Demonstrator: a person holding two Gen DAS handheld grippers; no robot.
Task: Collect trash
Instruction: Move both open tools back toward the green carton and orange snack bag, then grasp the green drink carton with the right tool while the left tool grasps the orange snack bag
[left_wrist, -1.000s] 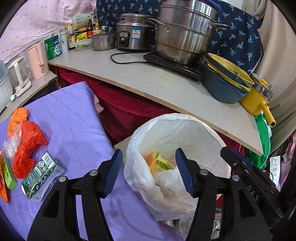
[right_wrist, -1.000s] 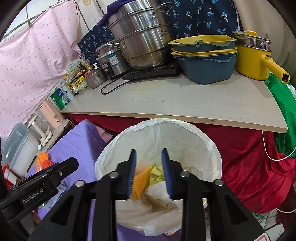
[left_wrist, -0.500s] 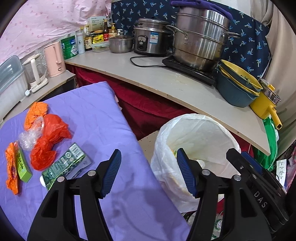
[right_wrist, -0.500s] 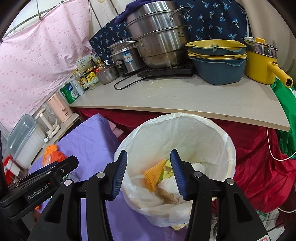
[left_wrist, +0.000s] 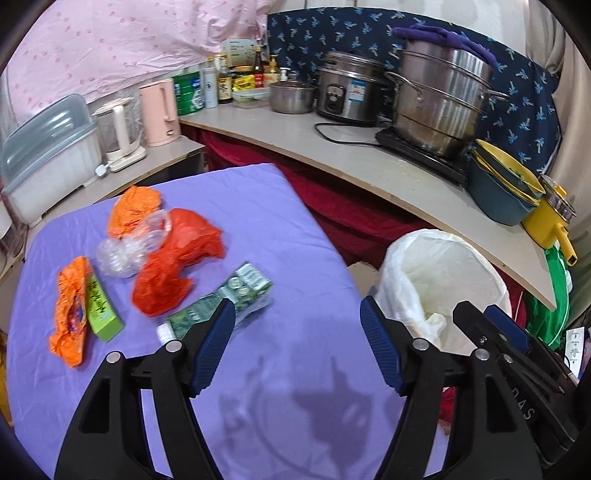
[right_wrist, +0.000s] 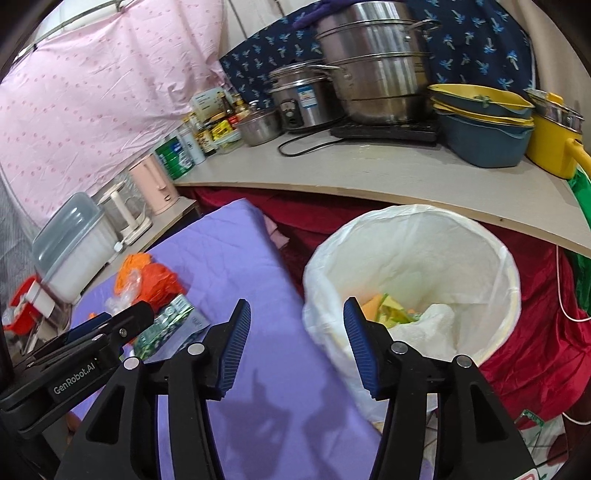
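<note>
Trash lies on the purple tablecloth (left_wrist: 258, 218): a green drink carton (left_wrist: 225, 301), a red plastic bag (left_wrist: 173, 266), clear crumpled plastic (left_wrist: 127, 249), an orange wrapper (left_wrist: 135, 208), a small green box (left_wrist: 101, 308) and another orange wrapper (left_wrist: 70, 315). The white-lined trash bin (right_wrist: 417, 258) stands off the table's right edge with scraps and tissue inside. My left gripper (left_wrist: 297, 345) hovers over the cloth, right of the carton, jaws opening and empty. My right gripper (right_wrist: 295, 345) hangs between the table edge and the bin, jaws opening, nothing between them. The carton (right_wrist: 166, 325) shows beside it.
A beige counter (left_wrist: 369, 173) curves behind, carrying steel pots (left_wrist: 439, 99), a rice cooker (left_wrist: 349, 94), stacked blue and yellow bowls (left_wrist: 502, 192), a yellow pot (left_wrist: 554, 221) and bottles. A pink kettle (left_wrist: 159, 110) and a plastic box (left_wrist: 44, 155) stand at the left. Red cloth hangs below the counter.
Both grippers have swung left, away from over the bin toward the purple table, so more trash is in view. Both sets of jaws stand wider than before.
</note>
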